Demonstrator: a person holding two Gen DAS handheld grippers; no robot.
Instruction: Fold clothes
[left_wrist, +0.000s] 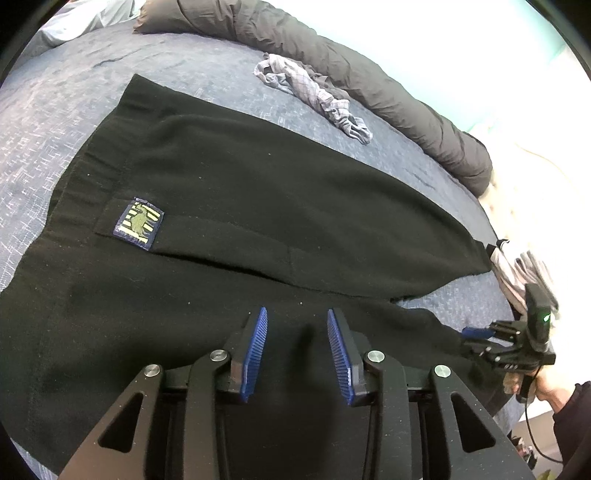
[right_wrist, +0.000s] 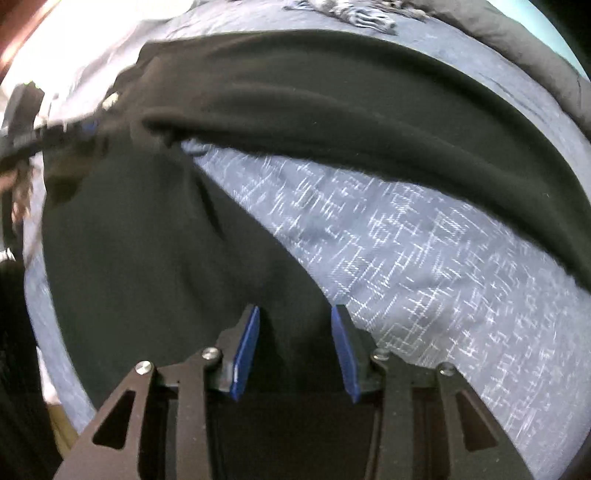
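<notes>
Left gripper: jaws parted, nothing pinched, over black trousers. Right gripper: jaws parted, apparently clear of cloth, though blurred. Trousers flat on blue bedspread. Checked garment at one o'clock.

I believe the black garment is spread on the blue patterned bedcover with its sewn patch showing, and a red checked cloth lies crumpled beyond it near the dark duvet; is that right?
Not quite: the crumpled checked cloth is grey, not red, as the left wrist view shows. The rest holds: the black garment lies spread on the blue patterned bedcover, its patch showing, with the dark duvet beyond.
</notes>
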